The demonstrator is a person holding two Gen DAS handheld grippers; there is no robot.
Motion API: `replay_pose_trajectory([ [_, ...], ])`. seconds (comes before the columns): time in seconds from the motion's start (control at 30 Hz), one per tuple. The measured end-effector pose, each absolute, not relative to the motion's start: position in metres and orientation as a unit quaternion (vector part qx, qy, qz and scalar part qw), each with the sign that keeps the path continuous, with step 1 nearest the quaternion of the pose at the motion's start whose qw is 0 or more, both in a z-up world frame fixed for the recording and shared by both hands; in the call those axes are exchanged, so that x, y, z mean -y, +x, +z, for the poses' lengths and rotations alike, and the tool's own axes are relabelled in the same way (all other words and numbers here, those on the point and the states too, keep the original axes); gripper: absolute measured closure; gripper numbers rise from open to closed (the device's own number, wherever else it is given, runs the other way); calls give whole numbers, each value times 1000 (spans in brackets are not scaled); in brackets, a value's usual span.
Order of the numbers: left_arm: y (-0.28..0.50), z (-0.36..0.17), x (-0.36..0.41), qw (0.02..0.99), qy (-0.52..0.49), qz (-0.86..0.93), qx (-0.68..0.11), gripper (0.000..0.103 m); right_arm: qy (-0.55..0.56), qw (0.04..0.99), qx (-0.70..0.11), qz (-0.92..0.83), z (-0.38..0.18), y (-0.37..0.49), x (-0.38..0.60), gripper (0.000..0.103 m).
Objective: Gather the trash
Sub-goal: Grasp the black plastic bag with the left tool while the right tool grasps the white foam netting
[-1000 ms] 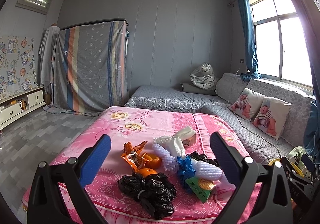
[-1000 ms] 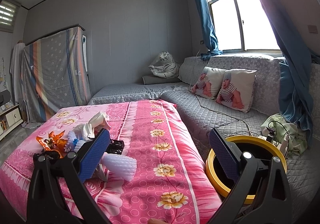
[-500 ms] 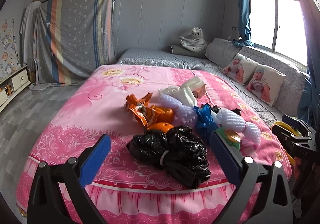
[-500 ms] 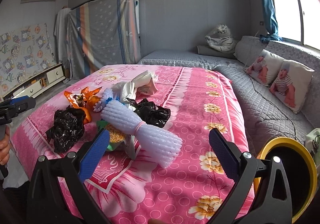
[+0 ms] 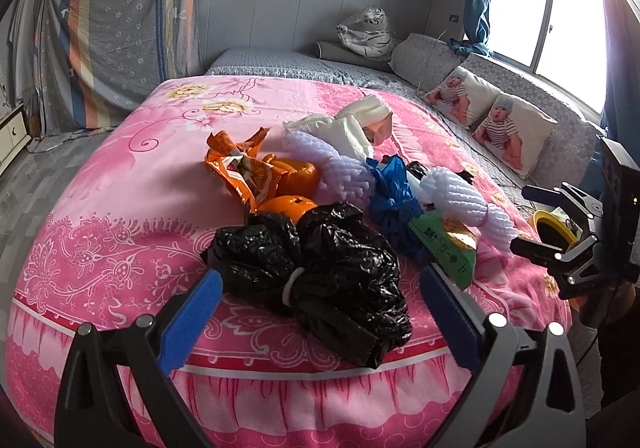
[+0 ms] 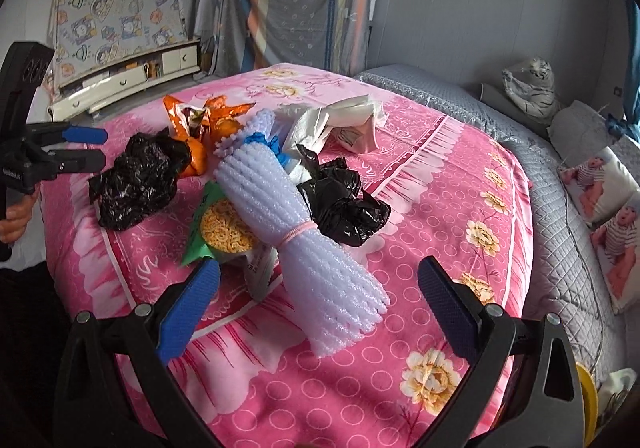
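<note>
Both my grippers dropped closer since half a second ago: left gripper point(image 5: 320, 312) wide open around the black bag point(image 5: 320, 268), right gripper point(image 6: 320, 304) wide open over the foam bundle point(image 6: 296, 232), lower centre.

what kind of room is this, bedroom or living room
Most likely a bedroom in a home: a bed under a pink floral cover, a quilted grey sleeping platform with baby-print pillows, and a curtained window.
</note>
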State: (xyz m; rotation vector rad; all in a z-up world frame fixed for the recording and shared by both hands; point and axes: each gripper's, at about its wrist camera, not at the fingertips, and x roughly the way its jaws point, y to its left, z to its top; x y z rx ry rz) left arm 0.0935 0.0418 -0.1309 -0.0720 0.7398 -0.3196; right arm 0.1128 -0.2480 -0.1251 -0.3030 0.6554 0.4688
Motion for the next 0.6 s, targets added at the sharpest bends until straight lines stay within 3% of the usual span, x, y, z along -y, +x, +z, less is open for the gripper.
replay_pose_trajectory([
  [0.27, 117, -144, -44, 894, -75, -177, -405, 7, -157, 893, -335, 257, -134, 133, 248, 8],
  [0.5, 127, -151, -22, 879, -43, -200, -430, 7, -158, 881, -347, 280, -139, 146, 245, 9],
  [0.6, 135, -155, -19, 875, -43, -196, -440, 7, -164, 876, -353, 284, -143, 152, 243, 16],
])
